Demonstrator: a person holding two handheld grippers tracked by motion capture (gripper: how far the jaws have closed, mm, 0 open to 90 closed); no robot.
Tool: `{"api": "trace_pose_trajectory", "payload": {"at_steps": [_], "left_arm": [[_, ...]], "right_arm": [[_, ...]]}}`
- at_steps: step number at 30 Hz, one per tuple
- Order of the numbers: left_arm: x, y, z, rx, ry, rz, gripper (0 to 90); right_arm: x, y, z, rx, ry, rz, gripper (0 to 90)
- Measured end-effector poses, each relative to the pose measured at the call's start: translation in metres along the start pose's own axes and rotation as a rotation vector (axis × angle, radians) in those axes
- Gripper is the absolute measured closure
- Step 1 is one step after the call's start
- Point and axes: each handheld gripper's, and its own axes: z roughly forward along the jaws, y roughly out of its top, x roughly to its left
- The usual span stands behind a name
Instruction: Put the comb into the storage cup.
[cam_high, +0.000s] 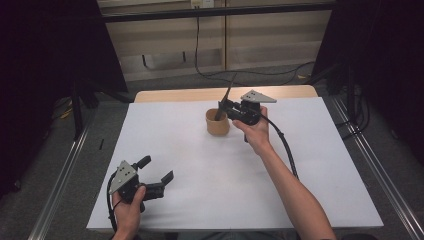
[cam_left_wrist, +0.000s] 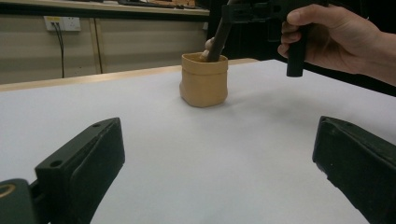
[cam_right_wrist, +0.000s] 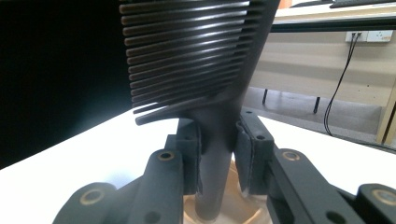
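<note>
— Tan and soft-walled, the small cup-shaped pouch (cam_high: 218, 123) sits toward the far middle of the white-topped table (cam_high: 310, 165). Where is our comb?

— We have the dark, stiff plastic comb with long fine teeth (cam_right_wrist: 196, 60) clamped by its handle in the right gripper (cam_high: 225, 107). Both pads press the shaft from either side, the teeth stand up above the jaws, and the handle's lower end dips into the pouch's mouth.

— And the left gripper (cam_high: 157, 175)?

— Released. Its jaws are spread wide and grasp nothing; it rests near the table's near-left corner, well apart from the pouch, held in the left hand (cam_high: 127, 207).

— How do we expect the comb to handle?

— Light and rigid, we judge, but smooth, so it could pivot between the pads if we grip too close to one end. The shaft just below the teeth looks the sound place to hold; the teeth themselves seem thin and liable to bend or snap.

— And the pouch?

— Its rim looks wavy, so probably pliable and light. We think it could tip or slide if the comb leans on its wall, as nothing steadies it.
</note>
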Motion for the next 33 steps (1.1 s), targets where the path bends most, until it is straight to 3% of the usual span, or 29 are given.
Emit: {"api": "trace_pose_trajectory", "payload": {"at_steps": [33], "left_arm": [[-0.001, 0.000, 0.001, -0.002, -0.008, 0.005, 2.5]], "right_arm": [[-0.002, -0.017, 0.001, -0.003, -0.011, 0.027, 72.5]]}}
